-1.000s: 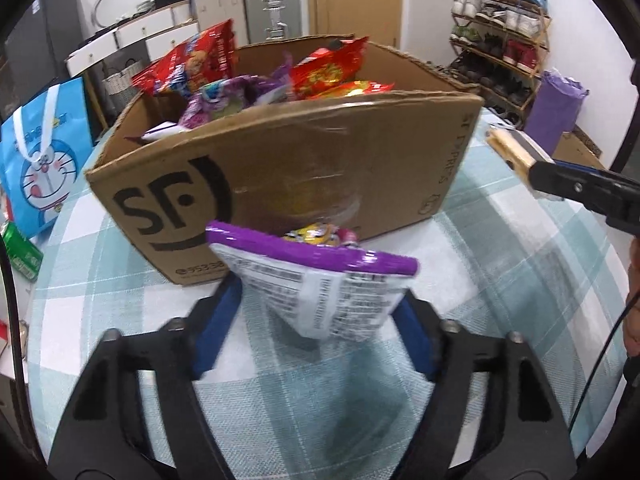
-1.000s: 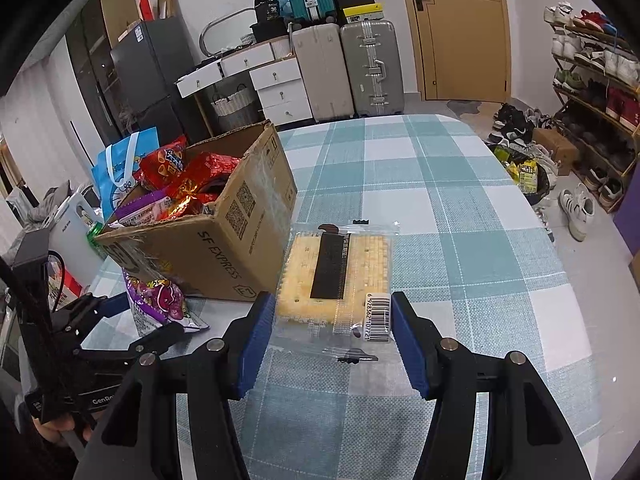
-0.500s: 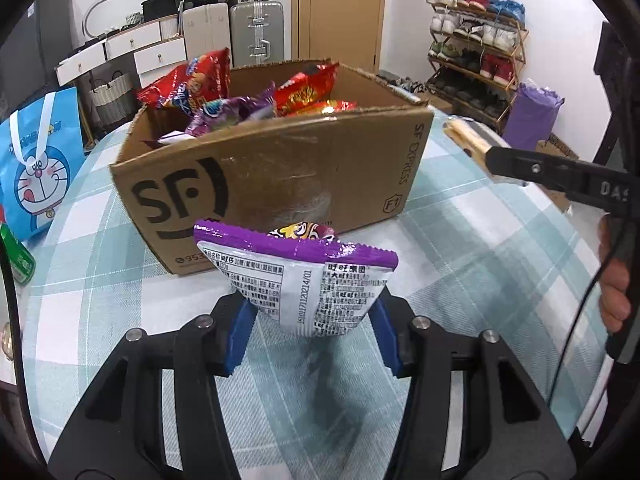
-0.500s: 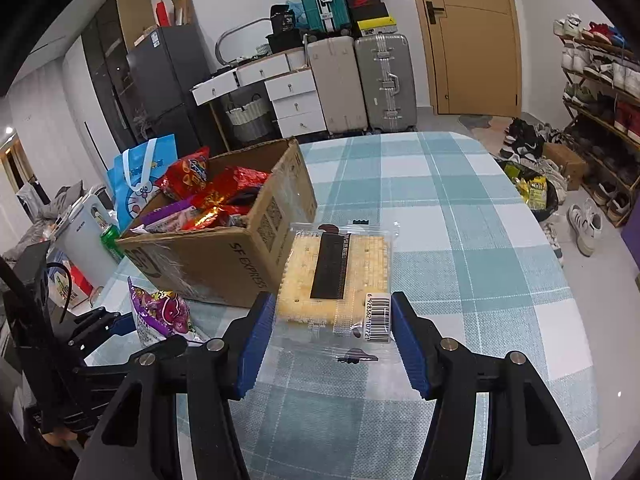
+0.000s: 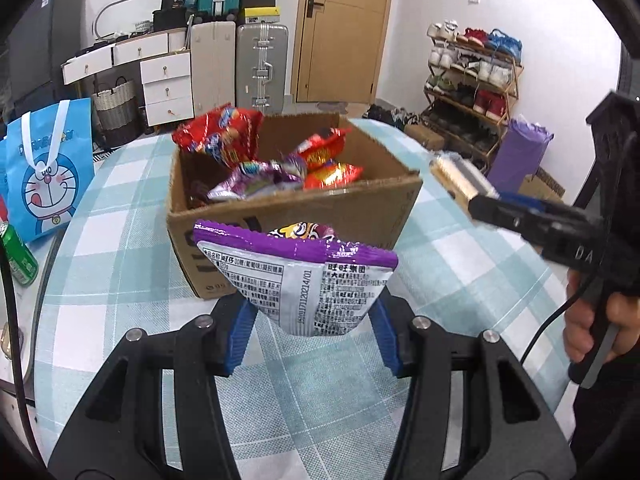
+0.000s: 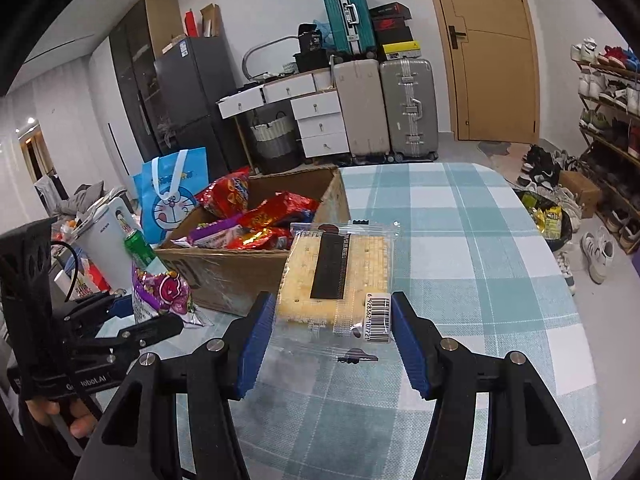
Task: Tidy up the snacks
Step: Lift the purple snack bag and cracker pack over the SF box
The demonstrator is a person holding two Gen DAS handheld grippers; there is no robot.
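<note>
My left gripper (image 5: 312, 330) squeezes a shiny purple-and-white candy bag (image 5: 296, 280), held up just in front of the brown cardboard box (image 5: 360, 208) full of red snack bags. My right gripper (image 6: 334, 338) squeezes a clear flat pack of yellow crackers (image 6: 340, 276) just right of the box.

- cardboard box (image 5: 296, 216) sits mid-frame on the table (image 5: 120, 240) in the left wrist view, snack packets (image 5: 280, 160) piled in it
- candy pouch (image 5: 304, 284) is in front of the box, lower centre, between the left gripper (image 5: 312, 334) pads
- cartoon bag (image 5: 44, 176) is off at the left edge, can (image 5: 18, 254) just below it
- right wrist view: cracker pack (image 6: 340, 276) sits centre between the right gripper (image 6: 334, 338) pads, box to its left
- suitcases (image 6: 384, 108) are behind the table, door (image 6: 492, 48) upper right
</note>
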